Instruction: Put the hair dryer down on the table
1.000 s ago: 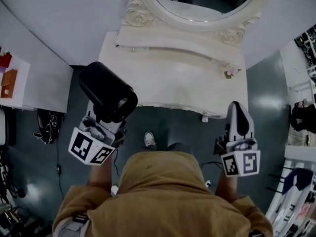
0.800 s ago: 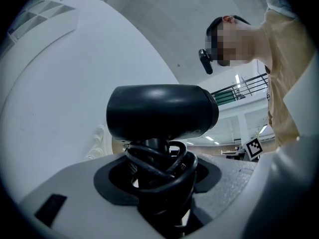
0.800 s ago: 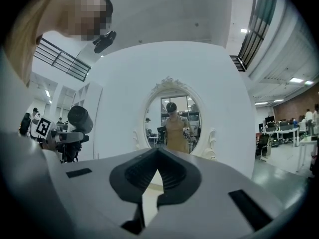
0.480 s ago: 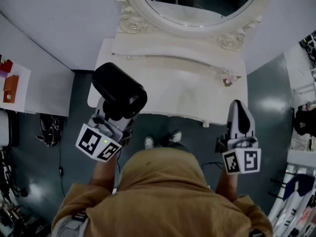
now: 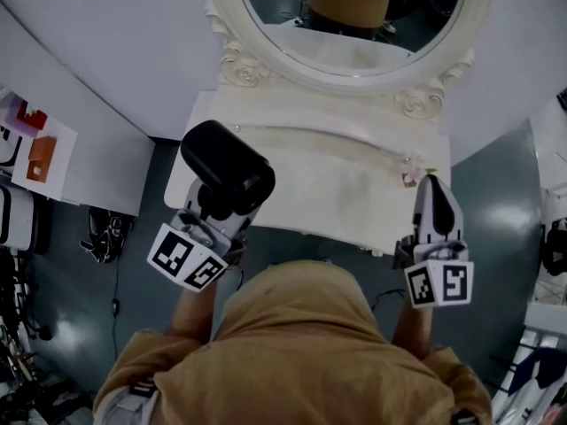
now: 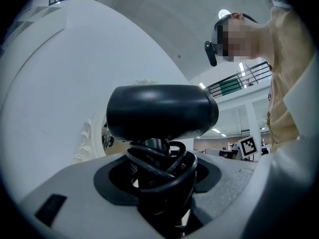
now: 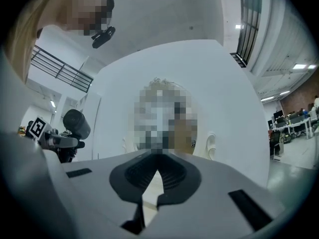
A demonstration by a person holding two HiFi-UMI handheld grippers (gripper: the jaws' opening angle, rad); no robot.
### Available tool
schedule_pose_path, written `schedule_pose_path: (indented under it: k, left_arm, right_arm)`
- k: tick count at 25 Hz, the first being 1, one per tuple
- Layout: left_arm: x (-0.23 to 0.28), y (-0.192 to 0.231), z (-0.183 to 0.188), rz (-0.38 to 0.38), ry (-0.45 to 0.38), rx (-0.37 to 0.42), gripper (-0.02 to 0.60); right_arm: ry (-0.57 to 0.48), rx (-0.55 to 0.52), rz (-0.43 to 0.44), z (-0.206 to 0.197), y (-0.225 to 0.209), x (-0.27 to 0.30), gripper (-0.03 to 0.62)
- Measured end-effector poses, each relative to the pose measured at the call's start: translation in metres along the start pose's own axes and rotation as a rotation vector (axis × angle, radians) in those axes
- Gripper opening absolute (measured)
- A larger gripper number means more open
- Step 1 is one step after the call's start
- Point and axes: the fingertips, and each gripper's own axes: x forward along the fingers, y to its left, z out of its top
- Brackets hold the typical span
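Note:
A black hair dryer (image 5: 229, 168) stands upright in my left gripper (image 5: 217, 209), its barrel above the jaws and over the left front corner of the white dressing table (image 5: 337, 184). The left gripper view shows the dryer's barrel (image 6: 162, 111) and its black cord (image 6: 159, 168) coiled round the handle, with the left gripper (image 6: 159, 185) shut on that handle. My right gripper (image 5: 434, 197) hovers at the table's right front edge. Its jaws (image 7: 151, 176) are shut on nothing. The right gripper view catches the hair dryer (image 7: 76, 124) at its left.
An ornate oval mirror (image 5: 354, 25) rises at the back of the table. A small pink thing (image 5: 412, 177) lies near the table's right edge. White curved walls close in behind. Papers (image 5: 35, 149) and cables (image 5: 106, 233) are at the left.
Both grippers have moved forward toward the table, the left one carrying the hair dryer over the table's left front corner. The person's feet are now hidden beneath the body.

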Motion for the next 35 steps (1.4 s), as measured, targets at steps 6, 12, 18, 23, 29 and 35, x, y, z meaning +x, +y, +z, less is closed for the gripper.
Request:
schedule_pose_path:
  k: [6, 12, 18, 23, 29, 35]
  left_arm:
    - [0.028, -0.007, -0.021, 0.016, 0.052, 0.003, 0.245]
    - [0.043, -0.010, -0.053, 0.041, 0.113, -0.014, 0.245]
    - [0.058, -0.008, -0.087, 0.068, 0.182, -0.022, 0.245]
    - [0.070, -0.010, -0.119, 0.071, 0.231, -0.035, 0.245]
    - [0.087, -0.006, -0.159, 0.081, 0.310, -0.041, 0.245]
    - [0.095, 0.006, -0.208, 0.108, 0.414, -0.050, 0.245]
  right_arm:
    - [0.011, -0.073, 0.025, -0.008, -0.018, 0.011, 0.002]
    - [0.003, -0.075, 0.046, -0.013, -0.028, 0.016, 0.002]
    - [-0.005, -0.071, 0.033, -0.014, -0.047, 0.008, 0.002]
    - [0.006, -0.070, 0.025, -0.020, -0.058, 0.001, 0.002]
    - [0.017, -0.074, 0.017, -0.023, -0.071, -0.008, 0.002]
    - [0.024, -0.078, -0.006, -0.023, -0.082, -0.020, 0.002]
